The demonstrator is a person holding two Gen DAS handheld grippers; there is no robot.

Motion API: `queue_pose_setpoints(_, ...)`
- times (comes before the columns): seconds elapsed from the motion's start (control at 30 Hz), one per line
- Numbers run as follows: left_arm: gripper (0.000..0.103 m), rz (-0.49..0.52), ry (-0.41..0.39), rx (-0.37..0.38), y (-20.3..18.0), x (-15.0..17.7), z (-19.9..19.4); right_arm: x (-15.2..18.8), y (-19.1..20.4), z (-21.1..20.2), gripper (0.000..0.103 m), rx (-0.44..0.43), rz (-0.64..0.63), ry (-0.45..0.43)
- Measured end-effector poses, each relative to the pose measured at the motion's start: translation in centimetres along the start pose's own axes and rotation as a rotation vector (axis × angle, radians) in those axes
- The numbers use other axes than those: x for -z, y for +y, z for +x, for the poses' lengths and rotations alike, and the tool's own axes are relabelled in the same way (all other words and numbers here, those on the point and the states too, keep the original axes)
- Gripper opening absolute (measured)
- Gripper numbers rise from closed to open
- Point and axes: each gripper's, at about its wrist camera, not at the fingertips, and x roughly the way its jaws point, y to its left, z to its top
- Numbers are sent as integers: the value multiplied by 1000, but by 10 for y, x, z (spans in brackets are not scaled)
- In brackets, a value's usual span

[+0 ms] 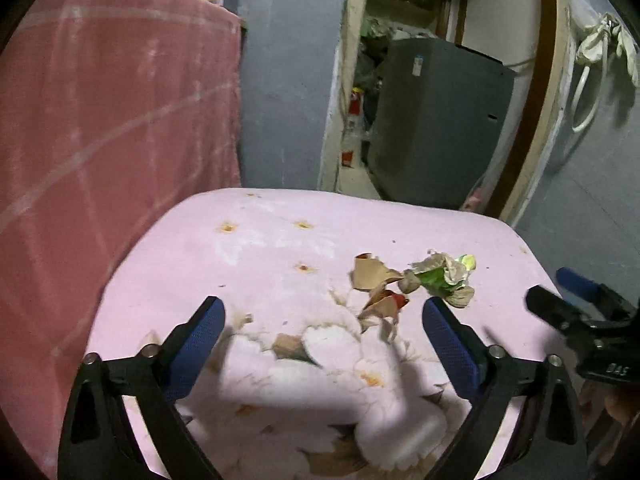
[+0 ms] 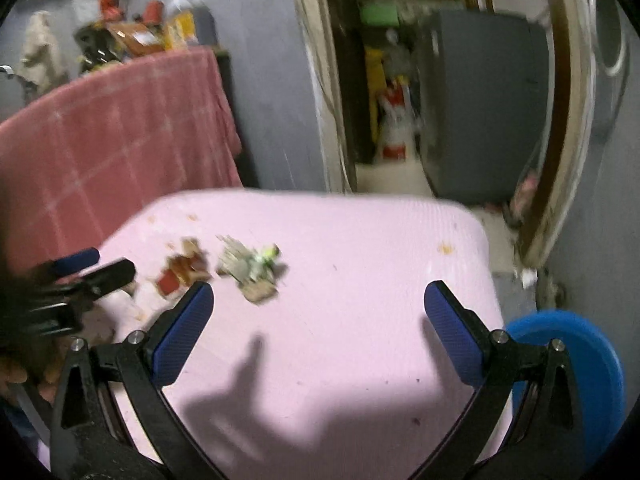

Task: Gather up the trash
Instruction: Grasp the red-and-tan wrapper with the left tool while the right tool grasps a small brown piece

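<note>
The left gripper (image 1: 323,314) hangs over a pink cloth (image 1: 280,248) that covers a low surface, and its two blue-padded jaws stand wide apart with nothing between them. The trash lies on this cloth, a little ahead of the left gripper and toward its right jaw: a torn brown paper piece (image 1: 370,274), a smaller brown scrap with a red patch (image 1: 386,306) just below it, and a crumpled wrapper with green print (image 1: 444,278) that lies just beside the brown paper on its right. The tip of the right jaw of this gripper is very near the lower edge of the wrapper, but I cannot tell if it touches. The right gripper (image 2: 319,300) is also spread wide and holds nothing; it hovers above a bare part of the pink cloth (image 2: 360,248), and the trash is to the left of it. This view is blurred, so the pieces are only rough shapes there, probably the same crumpled wrapper (image 2: 250,268) and brown and red scraps (image 2: 182,274) near the left jaw. Each gripper shows at the edge of the other's view. A blue round object (image 2: 592,364) shows low at the right, behind the right jaw. A pink checked blanket (image 1: 100,120) hangs at the left, and a grey box-like appliance (image 1: 440,120) stands in the doorway behind.
</note>
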Motion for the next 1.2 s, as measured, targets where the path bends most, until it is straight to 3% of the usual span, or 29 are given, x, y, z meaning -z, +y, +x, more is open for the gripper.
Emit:
queue_pose_setpoints(0.13, 70, -26, 63, 42, 0, -2, 17, 0, 4, 12, 97, -14, -37, 66)
queue_pose_setpoints(0.2, 59, -50, 85, 63, 4, -3, 22, 1, 10, 17, 87, -16, -74, 92)
queue_pose_setpoints(0.4, 43, -57, 105, 113, 4, -7, 25, -3, 26, 32, 69, -38, -161, 164)
queue_pose_setpoints(0.67, 17, -30, 142, 134, -6, -8, 36, -10, 32, 48, 54, -107, -176, 240)
queue_pose_setpoints(0.8, 15, -54, 142, 132, -4, -7, 35, -13, 31, 53, 32, -127, -166, 257)
queue_pose_setpoints(0.9, 14, -60, 144, 135, -4, -6, 34, -13, 32, 53, 25, -141, -170, 261)
queue_pose_setpoints(1.2, 14, -66, 134, 144, -1, -5, 33, -12, 31, 50, 20, -160, -162, 256)
